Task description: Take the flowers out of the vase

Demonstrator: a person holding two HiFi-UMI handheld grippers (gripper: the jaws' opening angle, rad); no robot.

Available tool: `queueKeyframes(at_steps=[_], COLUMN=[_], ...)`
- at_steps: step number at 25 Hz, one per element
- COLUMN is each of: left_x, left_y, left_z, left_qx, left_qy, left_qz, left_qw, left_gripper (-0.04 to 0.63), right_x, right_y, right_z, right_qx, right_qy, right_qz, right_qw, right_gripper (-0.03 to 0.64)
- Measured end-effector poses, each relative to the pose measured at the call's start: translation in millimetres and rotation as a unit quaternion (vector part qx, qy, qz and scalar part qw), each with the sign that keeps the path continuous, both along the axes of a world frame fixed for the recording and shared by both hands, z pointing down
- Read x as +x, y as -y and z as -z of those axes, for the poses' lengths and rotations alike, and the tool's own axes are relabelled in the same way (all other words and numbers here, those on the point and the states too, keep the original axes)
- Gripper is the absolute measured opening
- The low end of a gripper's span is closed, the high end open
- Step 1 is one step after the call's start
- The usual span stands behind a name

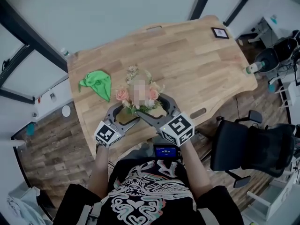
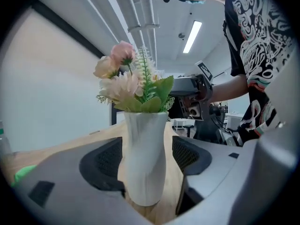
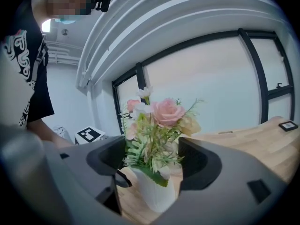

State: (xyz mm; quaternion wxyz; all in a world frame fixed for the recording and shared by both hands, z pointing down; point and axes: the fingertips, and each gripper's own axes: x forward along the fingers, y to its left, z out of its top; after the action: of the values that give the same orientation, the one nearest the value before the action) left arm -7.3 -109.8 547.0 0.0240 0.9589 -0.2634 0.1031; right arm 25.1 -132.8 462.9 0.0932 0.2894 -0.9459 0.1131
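— Two grippers, both w/ jaws wide, neither pinching: left gripper (image 2: 147, 159) straddles the white vase (image 2: 143, 139) low down, right gripper (image 3: 152, 161) straddles the flowers (image 3: 157, 121) at the vase mouth.
— Vase pos.?
— Upright on the worktop (image 1: 187, 64) nr the front edge, long axis vertical, blooms up. Green cloth (image 1: 97, 82) to its left, framed card (image 1: 220, 33) at far corner, print too small to read. Black chair (image 1: 248, 146) on the right.
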Motion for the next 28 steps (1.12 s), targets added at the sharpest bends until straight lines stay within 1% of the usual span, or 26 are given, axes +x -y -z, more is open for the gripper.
queueKeyframes(at_steps=[4, 8, 10, 13, 14, 15, 17, 19, 22, 28], left_x=[15, 27, 28, 28, 29, 30, 32, 33, 33, 33], left_y=[3, 10, 11, 13, 15, 17, 21, 24, 24, 23], left_z=[3, 10, 9, 5, 4, 4, 5, 5, 5, 5], left_qx=[0.006, 0.017, 0.018, 0.026, 0.028, 0.029, 0.025, 0.018, 0.012, 0.011], left_qy=[-0.008, -0.017, -0.012, 0.009, 0.012, 0.01, 0.0, -0.007, -0.012, -0.011], left_qz=[-0.035, -0.047, -0.048, -0.046, -0.044, -0.041, -0.033, -0.027, -0.028, -0.03], left_qw=[0.9994, 0.9986, 0.9986, 0.9985, 0.9986, 0.9987, 0.9991, 0.9994, 0.9995, 0.9994], left_gripper=[0.311, 0.311, 0.31, 0.31, 0.31, 0.31, 0.31, 0.308, 0.308, 0.307], right_x=[-5, -8, -8, -12, -12, -11, -9, -7, -7, -7], right_y=[2, 8, 8, 6, 7, 8, 9, 12, 13, 12], right_z=[-4, -2, -4, -1, 1, 3, 4, 5, 7, 8], right_qx=[-0.007, 0.013, 0.016, 0.024, 0.03, 0.035, 0.04, 0.042, 0.048, 0.043], right_qy=[0.002, -0.001, 0.001, 0.001, 0.002, 0.004, 0.01, 0.012, 0.002, 0.003], right_qz=[0.016, 0.019, 0.018, 0.023, 0.021, 0.016, 0.003, -0.007, -0.007, -0.009], right_qw=[1.0, 1.0, 1.0, 0.999, 0.999, 0.999, 0.999, 0.999, 0.999, 0.999], right_gripper=[0.325, 0.324, 0.322, 0.321, 0.293, 0.241, 0.187, 0.148, 0.119, 0.094])
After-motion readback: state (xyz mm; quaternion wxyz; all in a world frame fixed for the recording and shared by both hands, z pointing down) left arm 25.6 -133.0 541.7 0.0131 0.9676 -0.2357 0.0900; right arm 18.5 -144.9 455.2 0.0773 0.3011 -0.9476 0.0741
